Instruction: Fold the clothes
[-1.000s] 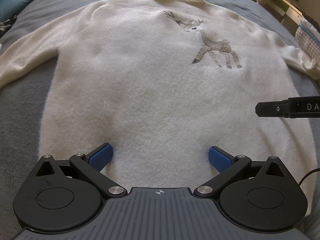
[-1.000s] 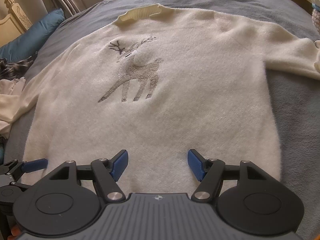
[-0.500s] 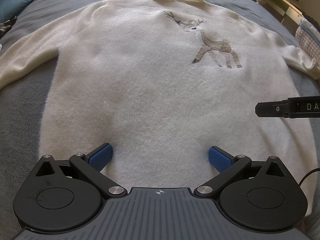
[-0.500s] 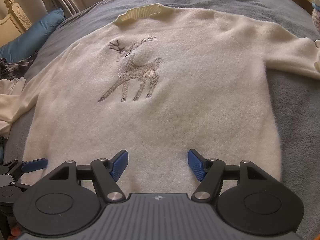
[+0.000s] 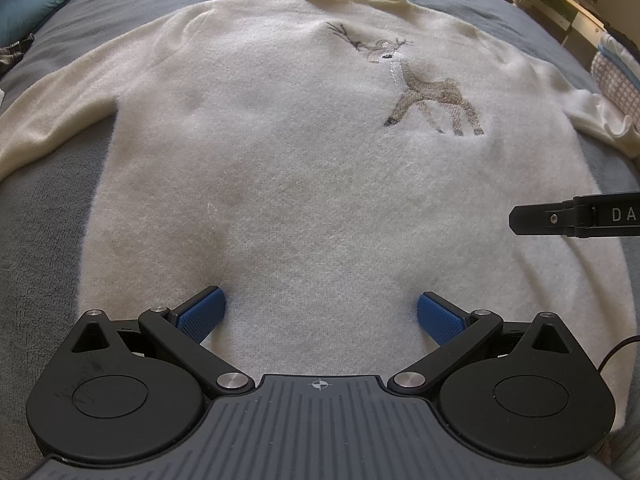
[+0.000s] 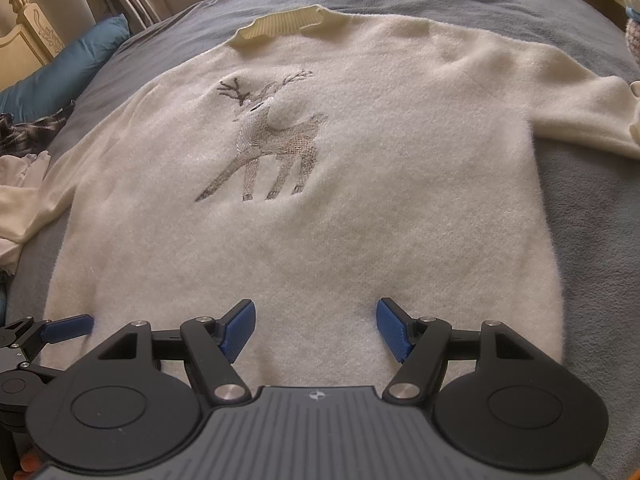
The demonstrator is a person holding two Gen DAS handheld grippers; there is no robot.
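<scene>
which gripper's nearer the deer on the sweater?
Right. The right gripper sits almost straight below the deer; the left gripper is off to the deer's left, farther away.

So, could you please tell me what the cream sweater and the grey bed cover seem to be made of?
Sweater: apparently a soft, brushed knit, matte, with fuzzy nap and a ribbed collar. Bed cover: probably fleece or plush, judging by its short, matte pile.

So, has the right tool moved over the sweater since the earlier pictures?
No. The right tool sits at the same spot over the sweater: the embroidered deer and the collar stand where they did in its view.
</scene>
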